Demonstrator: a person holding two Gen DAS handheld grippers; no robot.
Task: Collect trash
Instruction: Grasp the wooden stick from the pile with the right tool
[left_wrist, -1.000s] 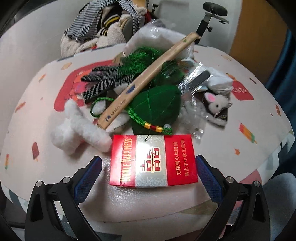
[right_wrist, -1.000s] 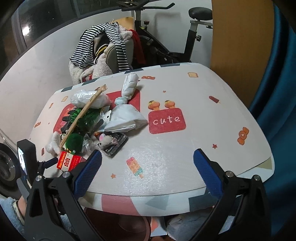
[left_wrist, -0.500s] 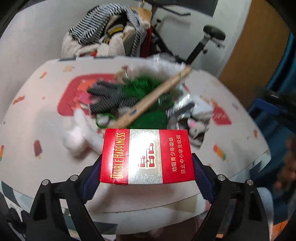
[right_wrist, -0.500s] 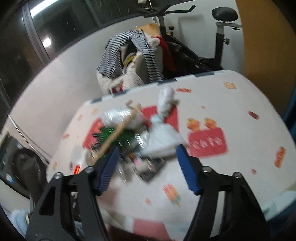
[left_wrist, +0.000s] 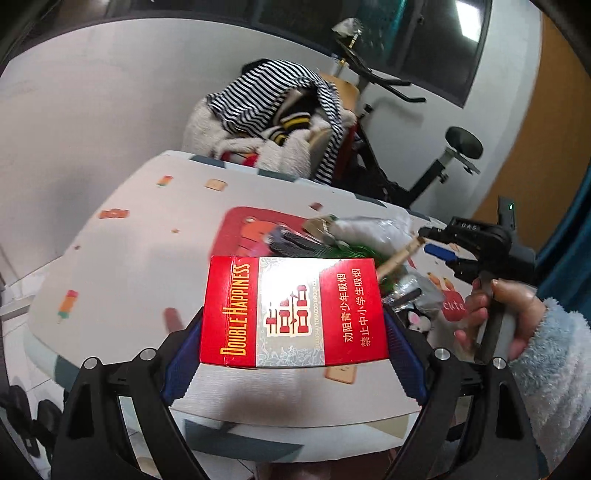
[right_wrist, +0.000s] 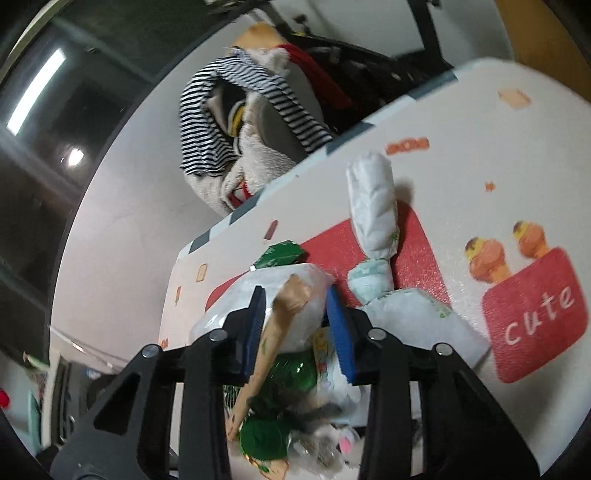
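My left gripper (left_wrist: 293, 341) is shut on a red and silver cigarette pack (left_wrist: 291, 312) and holds it above the table's near edge. My right gripper (right_wrist: 297, 325) stands over the trash pile with its jaws narrowed around the top end of a long brown paper sleeve (right_wrist: 284, 314); I cannot tell whether they grip it. In the left wrist view the right gripper (left_wrist: 437, 247) shows at the right, held by a hand, at the sleeve's tip (left_wrist: 400, 256). The pile holds white plastic bags (right_wrist: 373, 206), green cord and foil (right_wrist: 264, 439).
The table (left_wrist: 140, 266) has a white cloth with red patches and a "cute" label (right_wrist: 535, 314). A chair piled with striped clothes (left_wrist: 269, 99) and an exercise bike (left_wrist: 417, 162) stand behind it. A small mouse toy (left_wrist: 417, 323) lies in the pile.
My left gripper closed on the cigarette pack and lifted it off the table. My right gripper moved left to the pile and narrowed its jaws around the paper sleeve's end.
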